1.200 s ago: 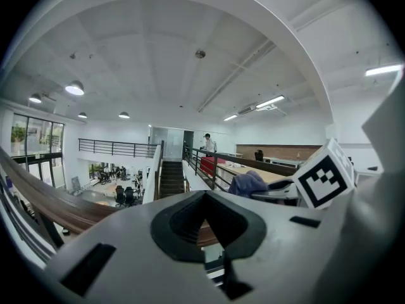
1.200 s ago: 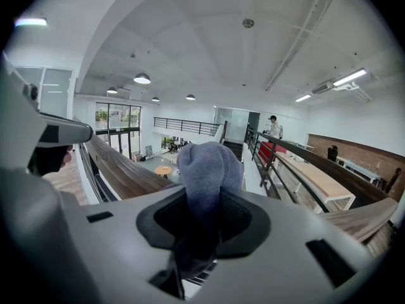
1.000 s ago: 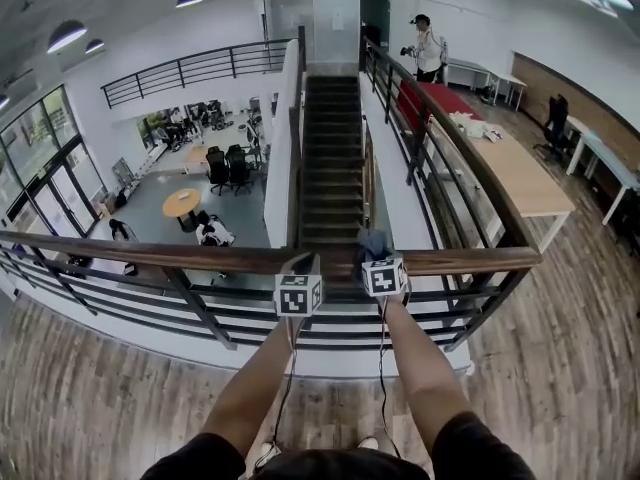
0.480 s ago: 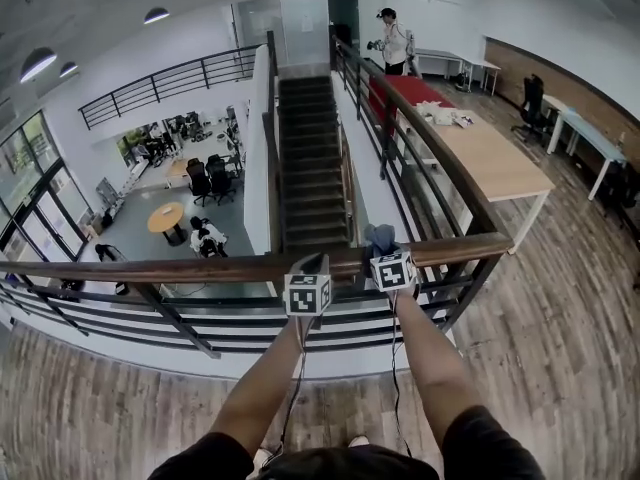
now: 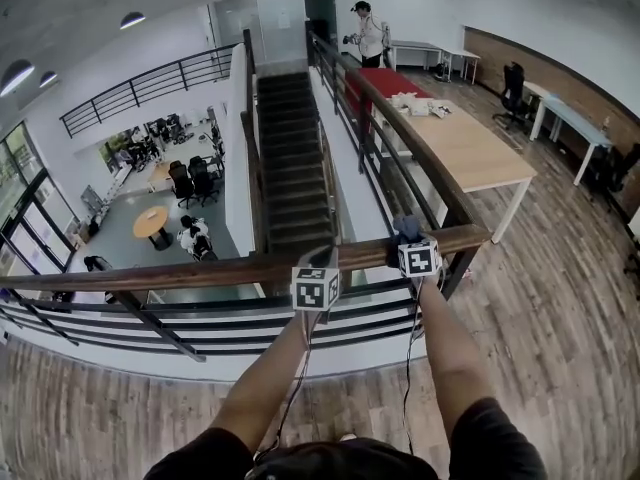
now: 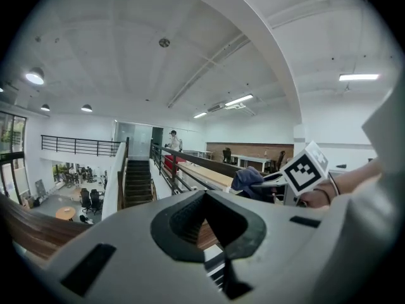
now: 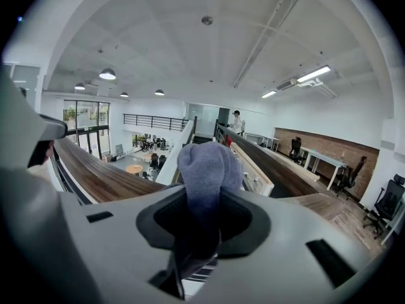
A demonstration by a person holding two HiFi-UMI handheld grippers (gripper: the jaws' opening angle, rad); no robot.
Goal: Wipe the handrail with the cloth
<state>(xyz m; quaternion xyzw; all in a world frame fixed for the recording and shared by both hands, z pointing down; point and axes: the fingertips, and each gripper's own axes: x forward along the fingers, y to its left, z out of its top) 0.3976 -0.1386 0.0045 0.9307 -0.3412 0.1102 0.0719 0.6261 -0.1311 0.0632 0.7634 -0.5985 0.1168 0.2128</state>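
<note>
The brown wooden handrail (image 5: 200,273) runs across the head view on black metal bars and meets a second rail at the corner (image 5: 478,234). A blue-grey cloth (image 5: 406,229) lies bunched on top of the rail close to that corner, and my right gripper (image 5: 407,238) is shut on it. In the right gripper view the cloth (image 7: 205,166) stands up out of the jaws, with the handrail (image 7: 95,176) to the left. My left gripper (image 5: 322,260) sits at the rail a little to the left, shut and holding nothing. The left gripper view shows its jaws (image 6: 212,223) and the cloth (image 6: 245,182).
Beyond the rail a staircase (image 5: 290,183) drops to a lower floor with chairs and a round table (image 5: 152,221). A side rail (image 5: 390,118) runs away from the corner. A long wooden table (image 5: 470,153) stands right of it, and a person (image 5: 368,36) stands at the far end.
Both grippers have slid to the right along the handrail towards the corner. The right one, still holding the cloth, moved further and the gap between them widened.
</note>
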